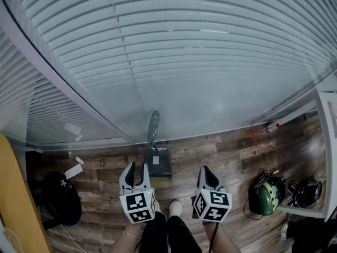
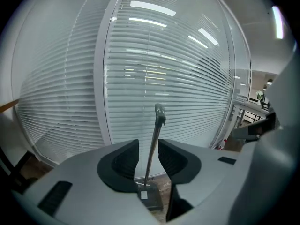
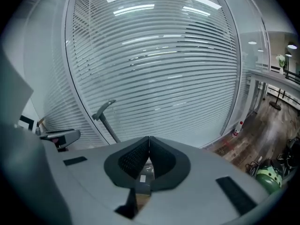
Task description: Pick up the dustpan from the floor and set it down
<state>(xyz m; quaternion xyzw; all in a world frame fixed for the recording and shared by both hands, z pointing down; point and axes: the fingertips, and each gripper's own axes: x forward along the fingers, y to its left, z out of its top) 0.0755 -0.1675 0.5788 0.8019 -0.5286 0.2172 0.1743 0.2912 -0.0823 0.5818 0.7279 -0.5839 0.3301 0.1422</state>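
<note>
A glass wall backed by white slatted blinds fills most of the head view. Below it runs a floor of mottled brown wood planks. At the floor's left edge stands a yellow panel, with a black bag beside it. Near the right edge lies a green headset.

The dustpan stands on the floor's far edge, at the foot of the glass wall, about midway along it. Its pan is a dark grey, boxy rectangle with a small white label on its face. A thin metal shaft rises upright from the pan to a grey grip that bends over at the top. Whether the grip touches the glass cannot be told.

The left gripper hangs just short of the pan, to its left. Its jaws stand apart, and in the left gripper view the shaft shows in the gap, touching neither pad.

The right gripper hangs to the right of the pan, apart from it, its jaws closed tip to tip on nothing. A pale shoe shows between the two grippers. A small red-capped bottle lies at the wall's foot on the right.
</note>
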